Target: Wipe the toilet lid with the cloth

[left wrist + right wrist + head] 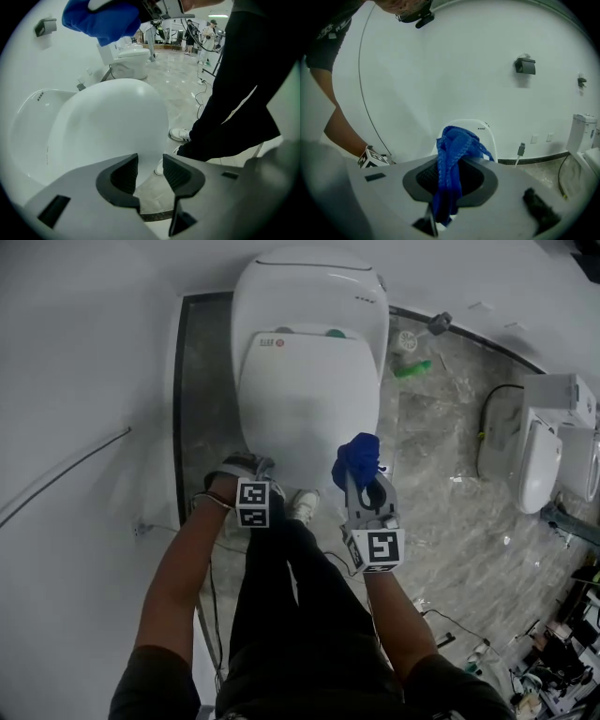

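The white toilet lid [309,399] lies closed on the toilet in front of me. My right gripper [359,474] is shut on a bunched blue cloth [357,457], which hangs over the lid's near right corner; in the right gripper view the blue cloth [451,164] fills the space between the jaws. My left gripper [251,468] hangs at the lid's near left edge, pointing steeply down. Its jaws [150,174] stand open with nothing between them, above the lid's rounded front [112,122] and the floor.
The person's black trouser legs [291,615] and white shoes [302,504] stand right at the toilet's front. A second white toilet [548,442] sits at the right on the marble floor, with cables and clutter at the lower right. A white wall runs along the left.
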`<state>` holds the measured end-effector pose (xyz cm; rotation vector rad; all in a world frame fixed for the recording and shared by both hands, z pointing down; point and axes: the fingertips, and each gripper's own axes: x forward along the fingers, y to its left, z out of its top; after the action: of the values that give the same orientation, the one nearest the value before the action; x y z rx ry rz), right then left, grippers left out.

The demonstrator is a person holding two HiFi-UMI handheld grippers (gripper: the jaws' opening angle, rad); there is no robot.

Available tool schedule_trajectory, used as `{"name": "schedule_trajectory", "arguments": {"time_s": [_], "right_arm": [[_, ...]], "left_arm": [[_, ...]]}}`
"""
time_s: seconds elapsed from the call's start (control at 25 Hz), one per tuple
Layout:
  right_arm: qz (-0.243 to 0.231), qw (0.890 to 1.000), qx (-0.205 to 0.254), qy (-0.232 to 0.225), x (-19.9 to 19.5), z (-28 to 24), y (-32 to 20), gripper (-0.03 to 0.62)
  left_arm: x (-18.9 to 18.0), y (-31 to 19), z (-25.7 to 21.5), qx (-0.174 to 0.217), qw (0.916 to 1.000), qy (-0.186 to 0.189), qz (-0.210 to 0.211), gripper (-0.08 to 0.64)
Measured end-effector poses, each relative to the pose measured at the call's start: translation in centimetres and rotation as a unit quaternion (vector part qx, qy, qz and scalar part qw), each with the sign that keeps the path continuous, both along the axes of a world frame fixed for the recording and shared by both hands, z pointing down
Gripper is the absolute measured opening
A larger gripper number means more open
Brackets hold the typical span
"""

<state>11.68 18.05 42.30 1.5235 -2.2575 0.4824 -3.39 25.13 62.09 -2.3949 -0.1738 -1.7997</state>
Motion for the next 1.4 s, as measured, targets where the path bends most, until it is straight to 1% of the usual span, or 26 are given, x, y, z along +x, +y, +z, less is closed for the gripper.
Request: {"name": "schedule_trajectory", "arguments": {"time_s": [0.08,0.16,0.36,0.4,0.44,0.48,0.52,0.56,0.6,0.64,0.68,0.72,0.8,0.84,0.88,0.92,0.96,1.0,1.08,1.12,1.16,1.2,1.24,1.32,1.4], "right_arm": [[-0.005,1.0,-0.004,0.0,-0.6,0.6,-0.1,0.067],[-0.011,1.0,-0.01,-0.001,-0.9,1.3,-0.2,0.067],[-0.021,0.999,-0.03,-0.002,-1.0,3.2,-0.4,0.067],[-0.021,0.999,-0.034,-0.002,-1.1,3.4,-0.5,0.067],[-0.023,0.999,-0.036,-0.002,-1.3,3.7,-0.7,0.067],[-0.025,0.999,-0.038,-0.001,-1.6,3.9,-0.9,0.067],[-0.029,0.999,-0.038,0.0,-1.9,4.1,-1.2,0.067],[-0.032,0.999,-0.039,0.002,-2.2,4.3,-1.5,0.067],[-0.036,0.999,-0.04,0.004,-2.6,4.5,-2.0,0.067],[-0.039,0.998,-0.041,0.005,-3.0,4.7,-2.5,0.067],[-0.044,0.998,-0.043,0.007,-3.4,4.9,-3.1,0.067],[-0.049,0.998,-0.045,0.009,-4.0,5.1,-3.7,0.067],[-0.062,0.997,-0.055,0.01,-5.4,5.5,-5.2,0.067],[-0.069,0.996,-0.061,0.01,-6.2,5.9,-6.0,0.067],[-0.076,0.995,-0.066,0.01,-7.0,6.2,-6.9,0.067],[-0.083,0.994,-0.07,0.012,-8.0,6.6,-7.8,0.067],[-0.09,0.993,-0.072,0.015,-8.9,6.9,-8.9,0.067],[-0.094,0.993,-0.074,0.017,-9.8,7.2,-10.0,0.067],[-0.098,0.992,-0.081,0.021,-11.3,7.9,-12.3,0.067],[-0.097,0.991,-0.087,0.023,-11.8,8.4,-13.4,0.067],[-0.095,0.991,-0.093,0.024,-12.4,8.8,-14.5,0.067],[-0.093,0.99,-0.098,0.025,-13.0,9.2,-15.7,0.067],[-0.093,0.99,-0.104,0.025,-13.6,9.5,-16.9,0.067],[-0.097,0.988,-0.118,0.025,-15.0,10.4,-19.0,0.067],[-0.102,0.986,-0.132,0.024,-16.3,11.3,-20.9,0.067]], "left_arm": [[-0.1,0.2,0.9,-0.002,0.9999,-0.013,0.005,0.17],[-0.2,0.2,1.4,-0.003,0.9999,-0.015,0.002,0.169],[0.2,0.0,1.6,-0.007,0.9996,0.011,-0.023,0.169],[0.2,0.0,1.3,-0.014,0.9989,0.023,-0.039,0.169],[0.2,0.0,1.0,-0.025,0.9968,0.039,-0.066,0.169],[0.1,-0.1,0.6,-0.04,0.9924,0.057,-0.101,0.169],[-0.1,-0.4,0.1,-0.053,0.9853,0.077,-0.143,0.169],[-0.2,-0.9,-0.6,-0.064,0.9751,0.101,-0.187,0.169],[-0.4,-1.6,-1.6,-0.073,0.9614,0.129,-0.232,0.169],[-0.6,-2.6,-2.9,-0.078,0.9436,0.161,-0.279,0.169],[-1.0,-3.8,-4.2,-0.08,0.9222,0.194,-0.325,0.167],[-1.6,-5.3,-5.6,-0.078,0.8979,0.225,-0.37,0.154],[-3.2,-8.8,-8.3,-0.065,0.8445,0.283,-0.45,0.108],[-4.0,-10.6,-9.5,-0.058,0.818,0.308,-0.482,0.079],[-4.8,-12.4,-10.5,-0.052,0.7937,0.331,-0.508,0.064],[-5.5,-14.0,-11.2,-0.047,0.7731,0.35,-0.527,0.041],[-6.1,-15.5,-11.6,-0.043,0.7563,0.362,-0.543,0.024],[-6.8,-17.0,-11.8,-0.039,0.7415,0.369,-0.559,0.011],[-8.0,-19.9,-11.8,-0.032,0.7148,0.37,-0.593,0.011],[-8.7,-21.2,-11.6,-0.027,0.7043,0.365,-0.609,0.011],[-9.3,-22.4,-11.3,-0.021,0.6971,0.357,-0.622,0.011],[-9.8,-23.4,-10.9,-0.016,0.6936,0.347,-0.631,0.011],[-10.2,-24.4,-10.4,-0.011,0.6941,0.336,-0.637,0.011],[-10.6,-26.1,-9.6,-0.005,0.7011,0.317,-0.639,0.011],[-10.9,-27.5,-8.9,-0.001,0.7081,0.306,-0.636,0.011]]}}
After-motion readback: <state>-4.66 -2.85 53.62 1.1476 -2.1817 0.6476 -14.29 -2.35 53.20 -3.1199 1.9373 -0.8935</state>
